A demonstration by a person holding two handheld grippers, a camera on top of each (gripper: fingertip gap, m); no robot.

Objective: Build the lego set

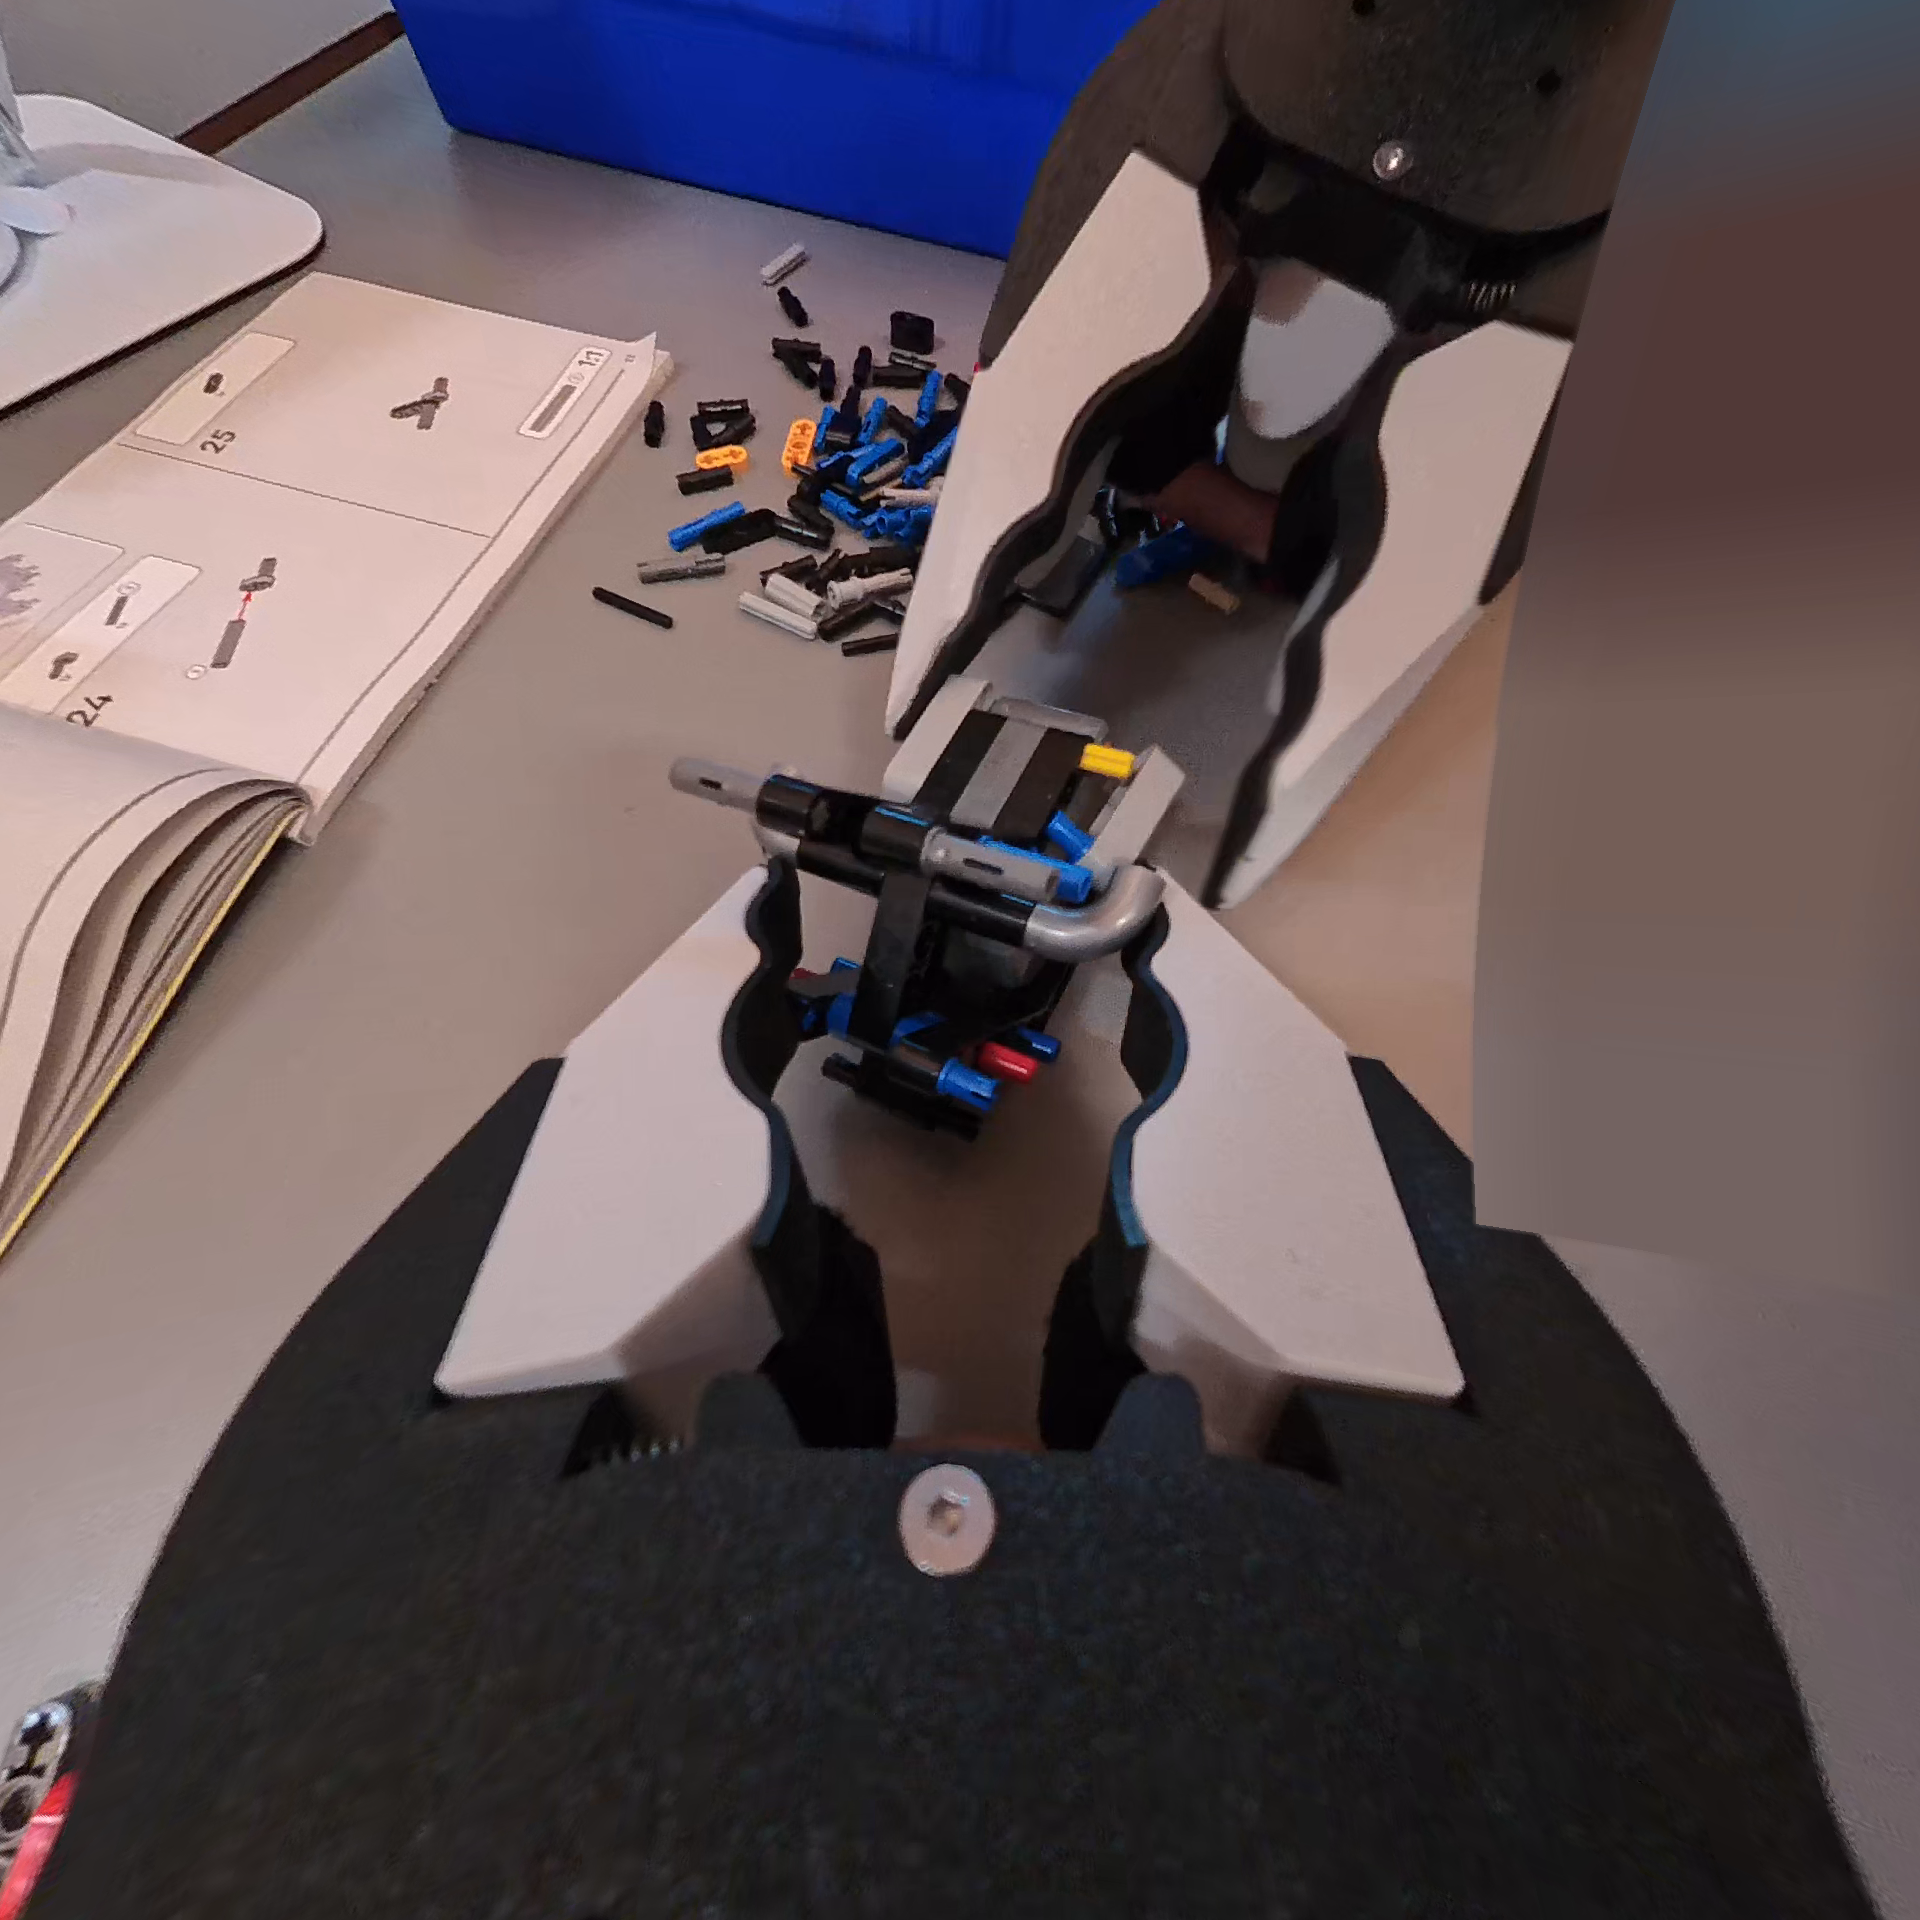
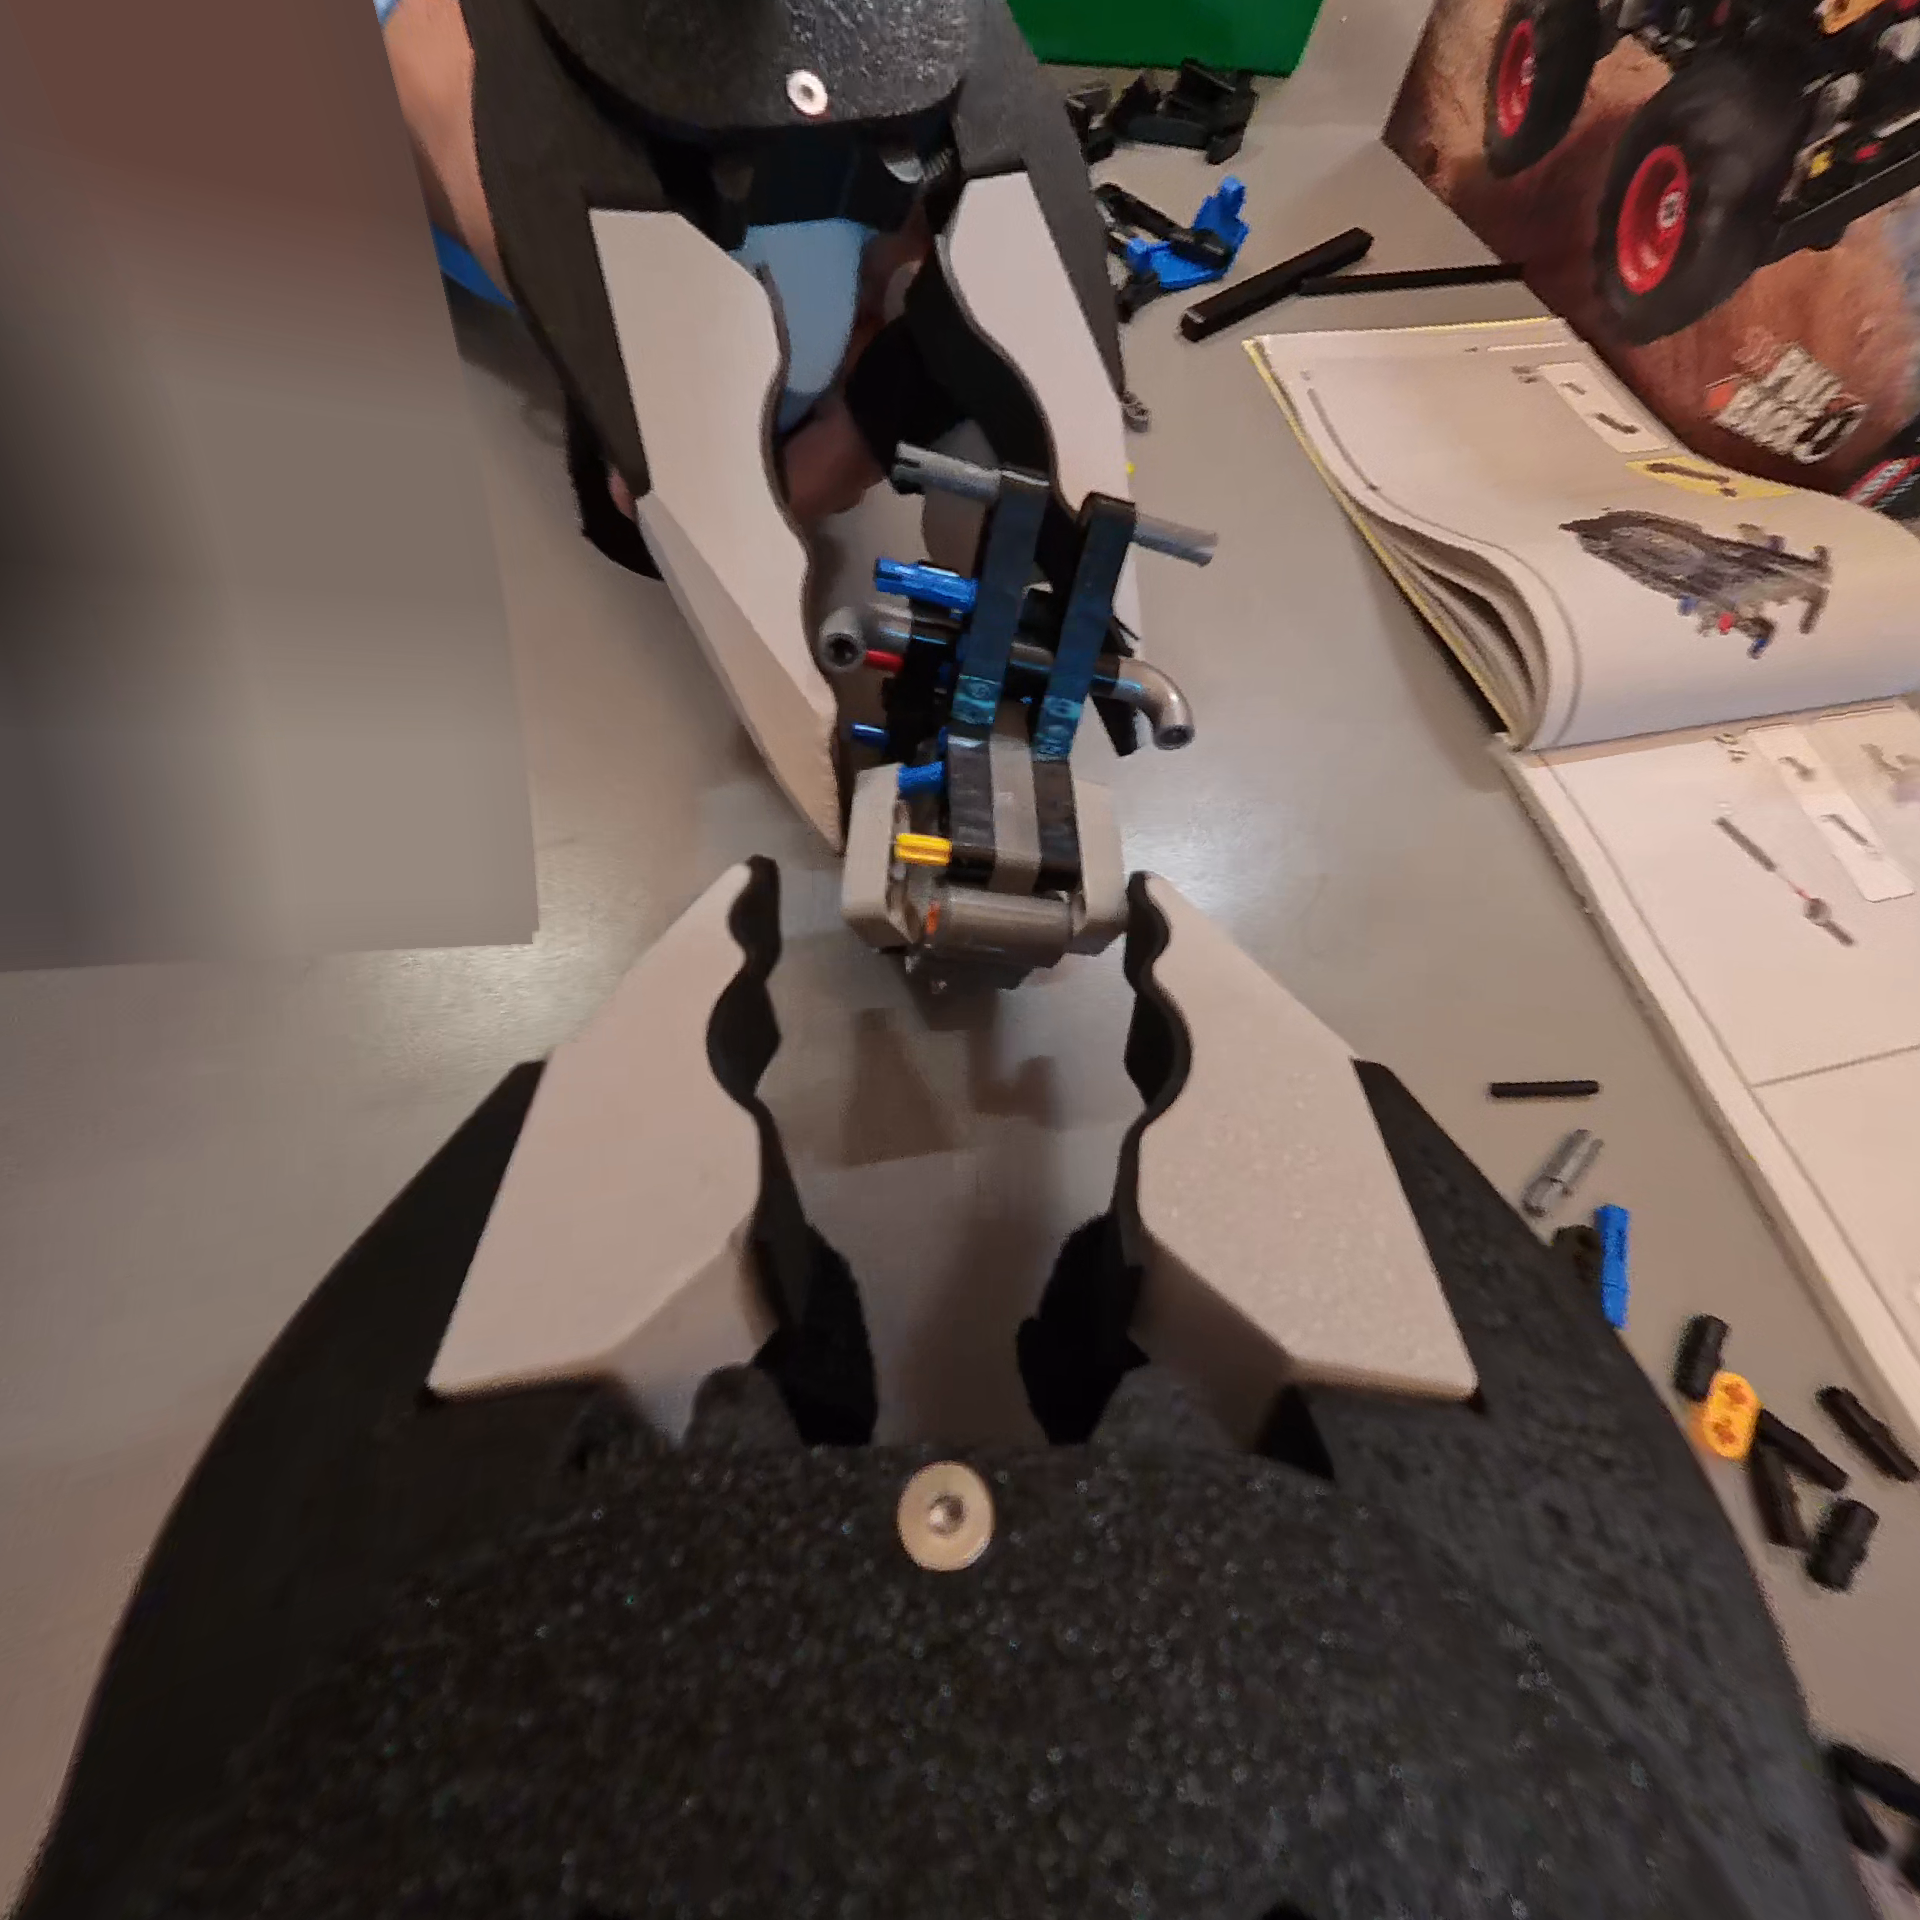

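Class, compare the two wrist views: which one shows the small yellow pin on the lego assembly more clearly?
The right wrist view: the yellow pin sits near the camera, on the assembly's grey block. In the left wrist view the pin is at the assembly's far end, smaller.

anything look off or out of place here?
Nothing damaged or spilled. The partly built lego assembly sits between both open claws, left claw and right claw, neither clearly clamping it. Loose pieces are scattered in a heap beside the open instruction booklet, normal for a build in progress.
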